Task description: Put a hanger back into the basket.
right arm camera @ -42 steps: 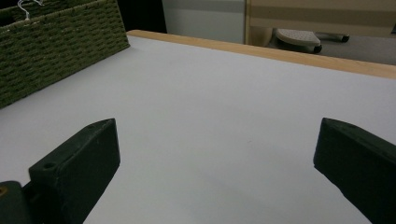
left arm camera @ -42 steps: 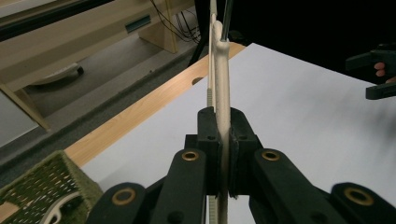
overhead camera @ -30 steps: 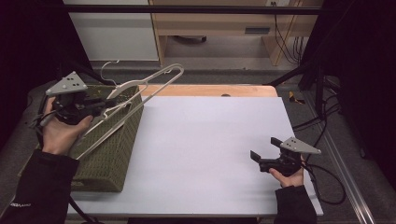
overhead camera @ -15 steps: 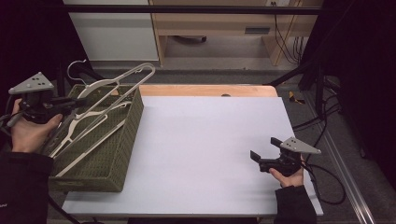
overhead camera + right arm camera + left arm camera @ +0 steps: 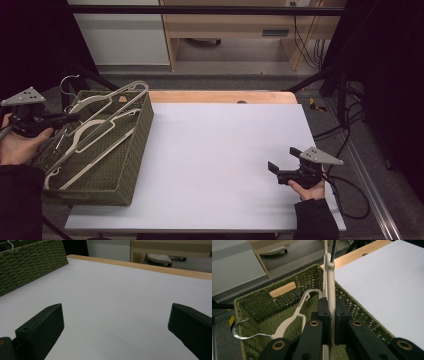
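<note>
Left gripper (image 5: 331, 315): clamped on the cream hanger (image 5: 331, 287), gripped on its edge for a firm hold above the basket.
Held hanger: over the green wicker basket (image 5: 131, 150), partly inside.
Basket: more cream hangers (image 5: 95, 135) inside.
Right gripper (image 5: 286, 171): spread wide, holding nothing, low over the white table (image 5: 225, 150).

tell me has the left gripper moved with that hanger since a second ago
Yes. The left gripper, shut on the hanger, has shifted left, from over the green basket to beyond its left wall.

High view overhead facing forward-down, gripper views close along jaws, all sharing the basket (image 5: 131, 150)
</note>
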A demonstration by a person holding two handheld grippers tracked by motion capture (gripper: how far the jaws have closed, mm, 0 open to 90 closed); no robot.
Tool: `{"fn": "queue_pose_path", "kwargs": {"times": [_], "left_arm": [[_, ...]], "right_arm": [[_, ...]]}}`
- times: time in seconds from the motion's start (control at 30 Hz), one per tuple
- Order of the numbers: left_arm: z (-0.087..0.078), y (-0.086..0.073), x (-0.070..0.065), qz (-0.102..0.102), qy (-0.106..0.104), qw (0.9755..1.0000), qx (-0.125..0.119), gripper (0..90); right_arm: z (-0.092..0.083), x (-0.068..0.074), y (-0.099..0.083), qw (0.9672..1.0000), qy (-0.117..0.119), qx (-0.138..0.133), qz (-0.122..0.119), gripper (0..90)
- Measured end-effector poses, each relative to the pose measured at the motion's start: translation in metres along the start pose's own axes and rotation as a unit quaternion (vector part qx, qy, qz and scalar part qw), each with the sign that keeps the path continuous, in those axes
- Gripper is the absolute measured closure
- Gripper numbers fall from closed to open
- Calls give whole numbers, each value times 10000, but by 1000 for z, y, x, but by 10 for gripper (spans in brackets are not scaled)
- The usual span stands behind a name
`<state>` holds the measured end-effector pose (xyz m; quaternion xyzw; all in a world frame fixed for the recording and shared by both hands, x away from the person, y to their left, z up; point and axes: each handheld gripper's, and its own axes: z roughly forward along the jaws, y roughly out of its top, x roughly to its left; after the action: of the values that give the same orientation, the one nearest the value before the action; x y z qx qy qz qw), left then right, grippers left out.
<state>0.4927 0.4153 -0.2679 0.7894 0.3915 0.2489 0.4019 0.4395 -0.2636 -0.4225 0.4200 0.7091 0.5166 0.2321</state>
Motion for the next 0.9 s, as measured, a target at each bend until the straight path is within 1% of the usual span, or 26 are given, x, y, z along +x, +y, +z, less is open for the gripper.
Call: {"fn": "queue_pose_path", "kwargs": {"times": [0.13,0.17,0.3,0.33,0.47,0.5,0.53,0.57,0.6,0.63,0.7,0.77,0.83,0.87,0.9], "left_arm": [[1,-6,8,-51,-24,10000,-26,858],[3,-9,11,-101,-20,9999,-16,858],[8,-15,15,-170,18,9998,69,858],[9,-17,16,-157,30,9998,115,858],[13,-22,18,-248,-13,9997,91,858],[15,-22,16,-218,-44,9997,140,858],[15,-22,16,-218,-44,9997,140,858],[19,-21,14,-148,-25,9996,255,858],[19,-21,14,-148,-25,9996,255,858],[23,-21,13,-127,-5,9993,339,858],[27,-22,12,-152,0,9991,401,858],[34,-24,13,-165,-2,9984,542,858],[41,-30,13,-304,-4,9976,620,858],[41,-30,13,-304,-4,9976,620,858],[47,-34,14,-421,-10,9968,673,858]], "right_arm": [[1,0,0,10000,-10,-4,-24,9],[0,0,0,10000,-15,3,-11,9],[0,0,0,10000,-14,-3,3,9],[0,0,0,10000,-12,-4,-2,8],[1,0,0,10000,-7,5,-20,8],[1,0,0,10000,-3,2,-25,8],[1,0,0,10000,-3,2,-25,8],[1,0,0,10000,-3,6,-16,8],[1,0,0,10000,-3,6,-16,8],[1,0,0,10000,-4,12,-7,7],[0,0,0,10000,3,15,-13,7],[0,0,0,10000,0,5,-5,8],[0,0,0,10000,1,9,4,8],[0,0,0,10000,1,9,4,8],[0,0,0,10000,12,21,-1,7]]}}
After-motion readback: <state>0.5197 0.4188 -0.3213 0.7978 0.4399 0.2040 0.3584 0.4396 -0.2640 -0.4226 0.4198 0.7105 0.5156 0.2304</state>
